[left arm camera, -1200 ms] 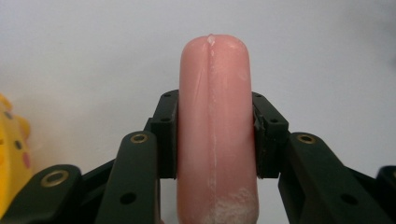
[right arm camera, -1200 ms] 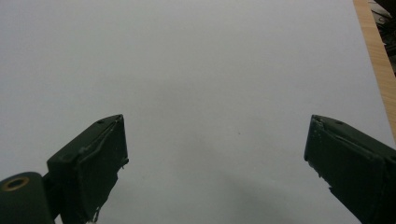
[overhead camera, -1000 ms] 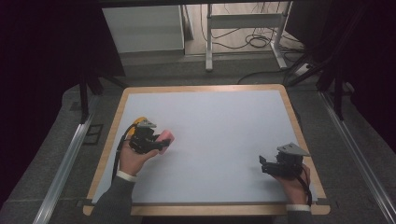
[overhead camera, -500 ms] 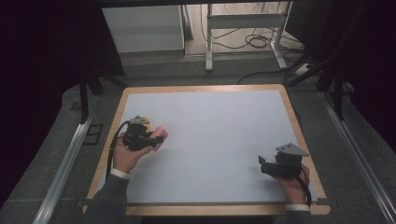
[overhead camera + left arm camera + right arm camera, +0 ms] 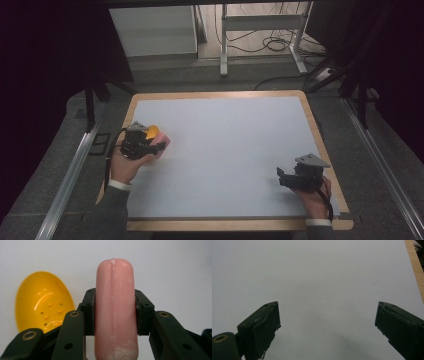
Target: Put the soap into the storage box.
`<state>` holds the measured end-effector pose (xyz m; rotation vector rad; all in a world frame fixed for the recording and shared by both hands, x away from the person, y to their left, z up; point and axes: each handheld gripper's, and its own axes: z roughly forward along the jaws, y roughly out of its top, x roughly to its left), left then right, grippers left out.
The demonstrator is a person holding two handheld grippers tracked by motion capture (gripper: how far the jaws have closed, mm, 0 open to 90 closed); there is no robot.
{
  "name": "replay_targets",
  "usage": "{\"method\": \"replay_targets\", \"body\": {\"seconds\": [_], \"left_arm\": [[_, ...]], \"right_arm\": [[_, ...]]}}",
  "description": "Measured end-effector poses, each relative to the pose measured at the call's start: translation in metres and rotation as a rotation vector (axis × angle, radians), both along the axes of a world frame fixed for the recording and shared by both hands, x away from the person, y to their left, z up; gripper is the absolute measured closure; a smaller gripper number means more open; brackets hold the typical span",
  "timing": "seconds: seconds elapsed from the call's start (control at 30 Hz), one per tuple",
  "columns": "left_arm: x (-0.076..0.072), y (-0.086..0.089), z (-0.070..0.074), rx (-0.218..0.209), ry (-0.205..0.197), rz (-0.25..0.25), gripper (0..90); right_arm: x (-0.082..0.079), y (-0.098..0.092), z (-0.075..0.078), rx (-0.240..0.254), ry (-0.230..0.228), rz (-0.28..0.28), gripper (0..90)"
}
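Pink block: a smooth, rounded pink piece with a seam down its middle and a whitish scuff at its lower end, clamped upright between the two black jaws of the left gripper, whose pads press on both of its sides. From the high view the pink block sits near the left edge of the white table, about midway along that edge, at the tip of the left gripper, which a hand grasps from behind. Yellow scoop: a glossy, oval yellow shell with small raised dots inside, lying just beside the pink block on its outer side, toward the table's left rim; whether the two touch cannot be told. It shows in the high view too. Right gripper: well apart from the pink block, near the table's right front corner, jaws standing wide with bare white surface between them.
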<state>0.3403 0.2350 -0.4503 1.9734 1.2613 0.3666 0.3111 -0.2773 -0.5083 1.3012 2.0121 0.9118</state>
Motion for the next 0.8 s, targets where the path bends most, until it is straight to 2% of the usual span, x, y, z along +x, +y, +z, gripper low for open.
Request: {"method": "replay_targets", "body": {"seconds": [0.27, 0.8], "left_arm": [[0.004, 0.017, 0.001, -0.005, 0.009, 0.039, 60.2], [0.017, 0.033, 0.001, 0.007, 0.017, 0.093, 60.2]], "right_arm": [[0.000, 0.000, -0.001, -0.002, 0.000, 0.000, 5.7], [0.001, 0.000, -0.002, -0.006, 0.004, -0.003, 5.6]]}}
